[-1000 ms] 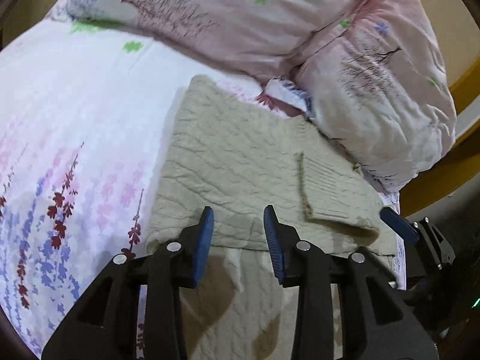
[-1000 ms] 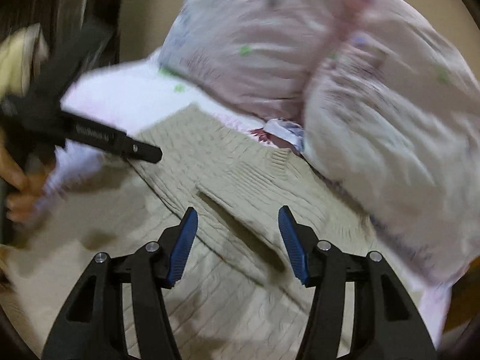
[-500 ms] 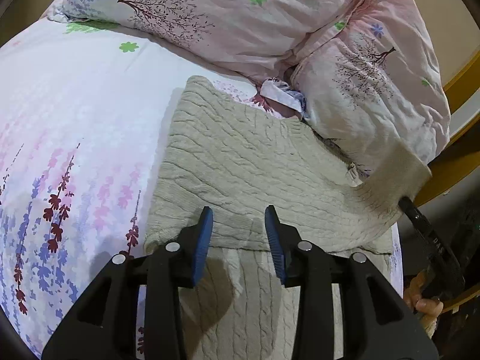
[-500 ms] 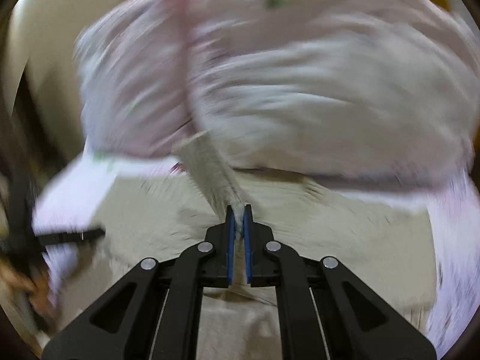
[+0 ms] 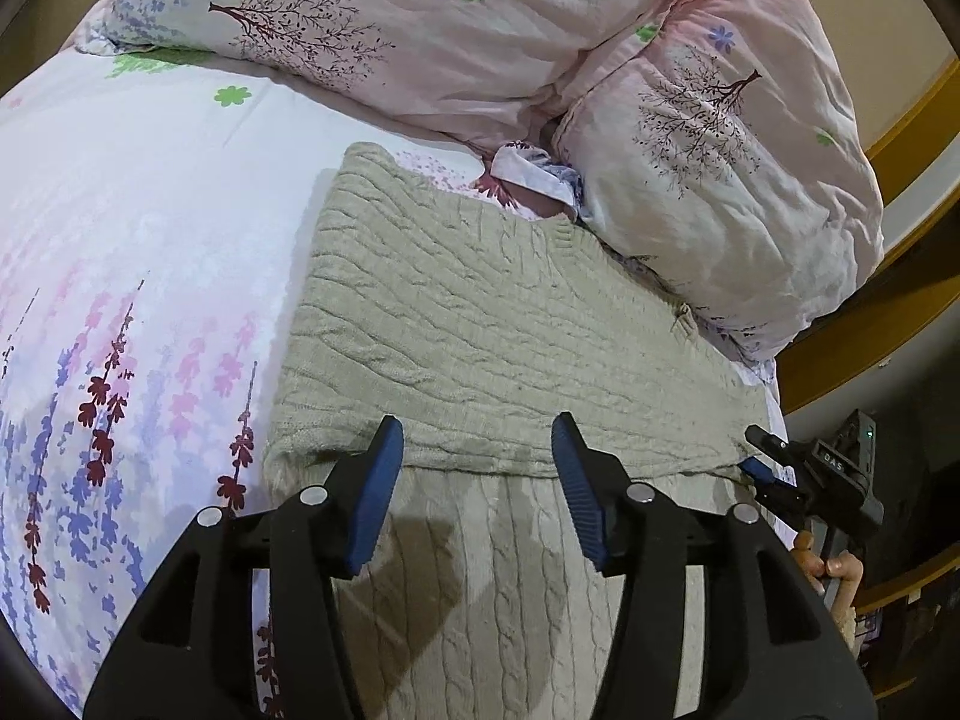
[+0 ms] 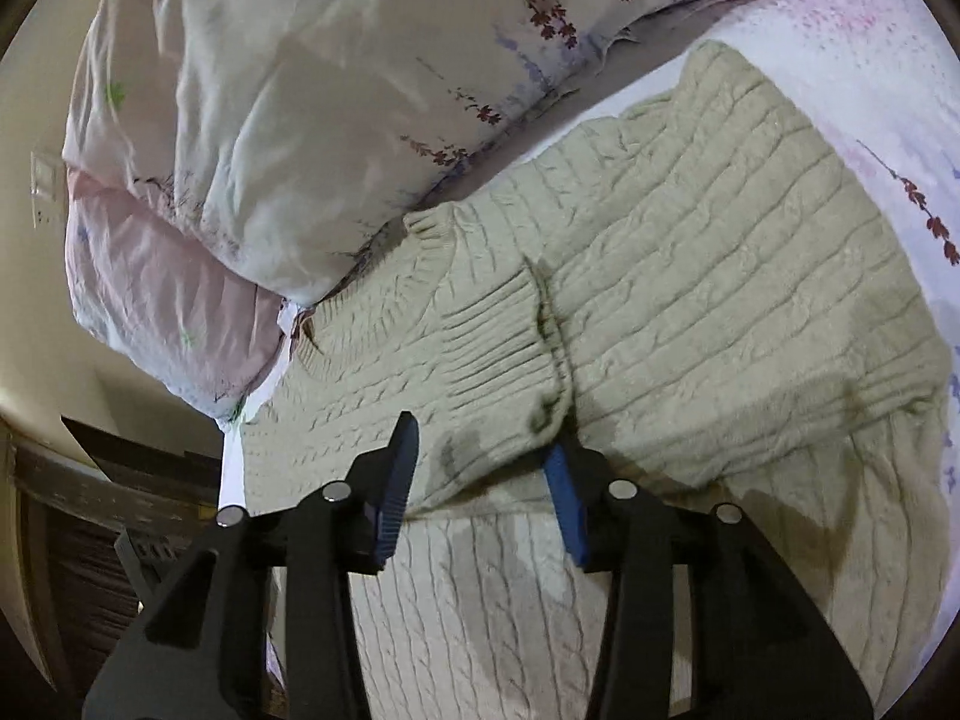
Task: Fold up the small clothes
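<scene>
While my left gripper [image 5: 477, 480] hovers with jaws wide over the folded edge of the beige sweater [image 5: 498, 336], my right gripper [image 6: 483, 483] spreads its jaws wide around the ribbed cuff [image 6: 498, 336]. Beyond, the sweater lies on the bed [image 5: 120, 228], against the pillows [image 5: 720, 180].

sweater [image 5: 480, 312] lower part cut off, bedsheet [image 5: 150, 240] partly covered

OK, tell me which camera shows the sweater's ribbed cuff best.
The right wrist view. The ribbed cuff lies on the folded sweater, just beyond the open right gripper, its ribs sharp. In the left wrist view the sweater shows broadly, but I cannot pick out the cuff there.
</scene>
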`<state>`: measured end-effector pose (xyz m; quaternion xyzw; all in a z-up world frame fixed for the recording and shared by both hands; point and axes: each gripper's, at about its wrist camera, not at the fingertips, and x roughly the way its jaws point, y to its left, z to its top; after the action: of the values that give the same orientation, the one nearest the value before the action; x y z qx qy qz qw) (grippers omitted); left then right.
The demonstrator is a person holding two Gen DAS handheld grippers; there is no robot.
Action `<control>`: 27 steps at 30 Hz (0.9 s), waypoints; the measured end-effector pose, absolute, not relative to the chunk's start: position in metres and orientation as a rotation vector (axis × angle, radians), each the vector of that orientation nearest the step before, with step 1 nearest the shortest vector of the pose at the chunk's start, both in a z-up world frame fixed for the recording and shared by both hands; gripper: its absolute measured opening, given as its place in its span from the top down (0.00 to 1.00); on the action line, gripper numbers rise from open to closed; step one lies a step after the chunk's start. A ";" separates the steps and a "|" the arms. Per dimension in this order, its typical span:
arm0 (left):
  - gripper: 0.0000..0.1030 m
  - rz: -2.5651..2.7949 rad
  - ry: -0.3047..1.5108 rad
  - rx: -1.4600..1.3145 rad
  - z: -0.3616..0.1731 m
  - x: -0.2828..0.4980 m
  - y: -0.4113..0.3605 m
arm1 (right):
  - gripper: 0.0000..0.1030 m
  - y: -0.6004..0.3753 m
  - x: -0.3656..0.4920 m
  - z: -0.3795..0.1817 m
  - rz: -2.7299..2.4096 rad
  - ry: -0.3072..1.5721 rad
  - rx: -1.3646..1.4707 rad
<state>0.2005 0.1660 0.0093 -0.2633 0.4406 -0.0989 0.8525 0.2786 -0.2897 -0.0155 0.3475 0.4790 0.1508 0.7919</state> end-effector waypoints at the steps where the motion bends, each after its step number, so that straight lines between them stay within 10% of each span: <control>1: 0.48 -0.207 0.928 -0.553 0.009 0.200 0.166 | 0.76 -0.289 0.278 -0.015 0.313 1.025 0.742; 2: 0.48 -0.207 0.930 -0.551 0.010 0.201 0.165 | 0.93 -0.290 0.278 -0.014 0.296 1.016 0.717; 17: 0.48 -0.217 0.951 -0.511 0.012 0.194 0.158 | 0.93 -0.294 0.260 -0.003 0.092 0.939 0.489; 20: 0.48 -0.223 0.951 -0.505 0.016 0.179 0.163 | 0.81 -0.295 0.253 0.004 0.094 0.953 0.454; 23: 0.48 -0.231 0.935 -0.507 0.023 0.154 0.174 | 0.47 -0.306 0.231 0.015 0.150 0.938 0.466; 27: 0.44 -0.210 0.917 -0.515 0.028 0.117 0.192 | 0.43 -0.333 0.189 0.023 0.225 0.936 0.475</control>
<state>0.1172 0.1918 0.0276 -0.2454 0.4367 -0.1002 0.8596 0.1893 -0.3325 0.0226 0.2264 0.4460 0.1071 0.8593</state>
